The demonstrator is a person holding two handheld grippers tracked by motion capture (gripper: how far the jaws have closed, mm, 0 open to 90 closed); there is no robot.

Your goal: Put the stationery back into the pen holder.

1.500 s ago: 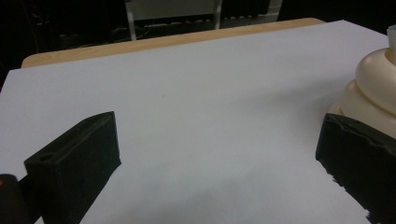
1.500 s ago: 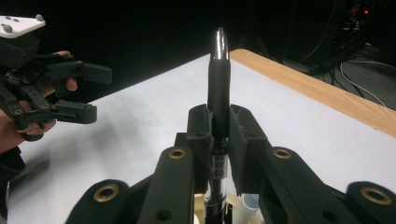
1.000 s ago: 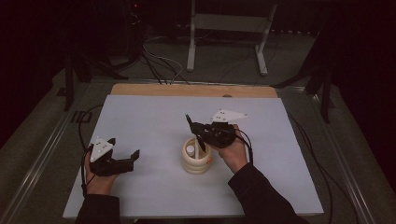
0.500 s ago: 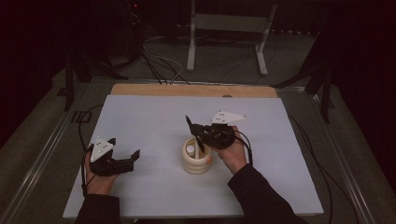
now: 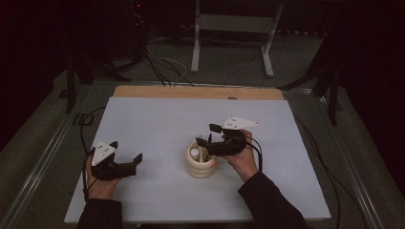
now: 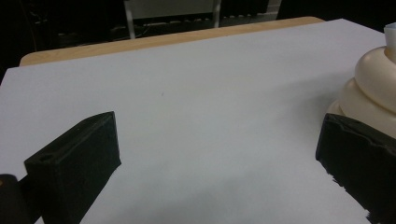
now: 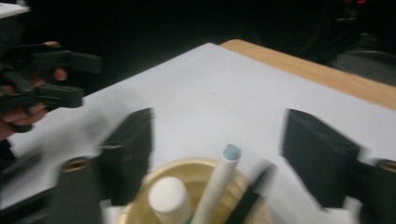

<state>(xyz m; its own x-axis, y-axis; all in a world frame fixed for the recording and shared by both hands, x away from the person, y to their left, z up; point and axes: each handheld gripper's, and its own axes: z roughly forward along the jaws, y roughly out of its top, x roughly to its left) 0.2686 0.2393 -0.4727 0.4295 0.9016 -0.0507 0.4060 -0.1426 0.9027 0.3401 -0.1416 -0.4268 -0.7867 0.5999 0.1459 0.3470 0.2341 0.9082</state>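
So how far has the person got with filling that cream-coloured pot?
Looks done: three pens stand upright in the ribbed cream holder, a white-capped marker, a blue-tipped pen and a dark pen. In hand: the right tool hovers just above the holder; its jaws have just been opening, with nothing between them. Left: no loose pens show on the white mat, and the left tool rests open.

a white table (image 5: 157, 119) carries one cream ribbed holder (image 5: 199, 167).

Tongs (image 7: 217, 154) just opened wide over cream holder (image 7: 196, 177), white-capped pen (image 7: 219, 179) loose between
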